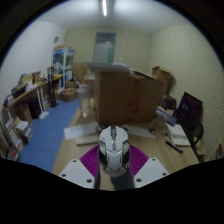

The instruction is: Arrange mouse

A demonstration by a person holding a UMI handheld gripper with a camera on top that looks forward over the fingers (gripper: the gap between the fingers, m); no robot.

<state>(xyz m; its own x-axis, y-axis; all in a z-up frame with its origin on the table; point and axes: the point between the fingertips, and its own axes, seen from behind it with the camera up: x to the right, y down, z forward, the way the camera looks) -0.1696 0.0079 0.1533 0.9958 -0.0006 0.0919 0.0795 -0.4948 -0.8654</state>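
Observation:
A white and grey computer mouse (112, 146) with a dark scroll wheel sits between my two fingers, nose pointing away from me. My gripper (113, 158) is shut on it: the magenta pads (89, 159) press on its left and right sides. The mouse looks held above the wooden table (82, 142), though its underside is hidden, so I cannot tell whether it touches the table.
Large cardboard boxes (125, 92) stand beyond the table. A dark monitor (190, 112) and papers (178, 134) are on the table at the right. Cluttered shelves (22, 112) line the left wall over a blue floor (48, 142).

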